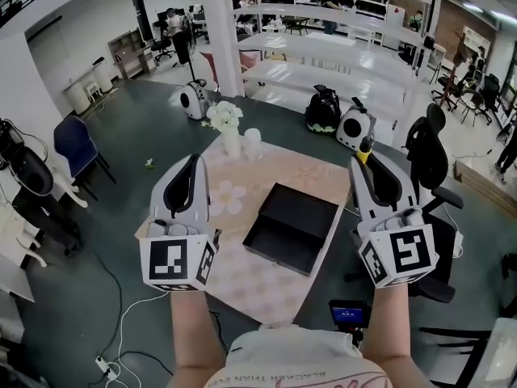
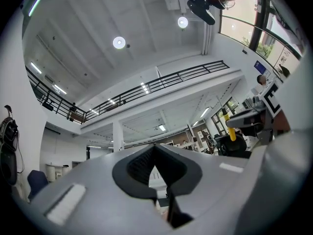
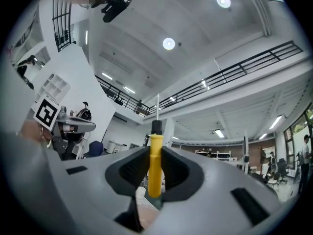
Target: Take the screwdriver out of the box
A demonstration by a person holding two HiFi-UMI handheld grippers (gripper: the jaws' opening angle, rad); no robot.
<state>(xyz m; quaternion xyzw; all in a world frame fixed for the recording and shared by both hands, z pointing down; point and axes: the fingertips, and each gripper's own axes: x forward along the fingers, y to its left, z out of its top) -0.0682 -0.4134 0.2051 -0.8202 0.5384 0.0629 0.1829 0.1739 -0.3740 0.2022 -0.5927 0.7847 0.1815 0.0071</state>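
I hold both grippers up high over the worktop point(image 1: 145, 136), side by side, with their tips tilted up a little.

My right gripper point(image 1: 371, 165) is shut tight on the screwdriver point(image 1: 365, 147). In the right gripper view the two jaws press on the yellow handle from both sides, near the tip of the gripper point(image 3: 155, 156). The screwdriver point(image 3: 155, 165) stands almost straight up. Its black collar and thin metal rod poke up above the jaws, toward the ceiling. So the screwdriver is out of the box point(image 1: 295, 217) and up in the air, off to the right of it.

My left gripper point(image 1: 194, 162) holds nothing. In the left gripper view the jaws of that gripper point(image 2: 155, 150) are closed together at the tips, and nothing sits between them. At the right edge of that view I can also see the yellow handle point(image 2: 231, 131) sticking up from the other gripper.

The box is black and lies open on a pale mat point(image 1: 266, 176) in the middle of the worktop, between my two grippers and lower down. A vase of white flowers point(image 1: 224, 121) and a white cup point(image 1: 252, 141) stand at the far end of the mat. A black bag point(image 1: 323, 110) sits farther back on the worktop.
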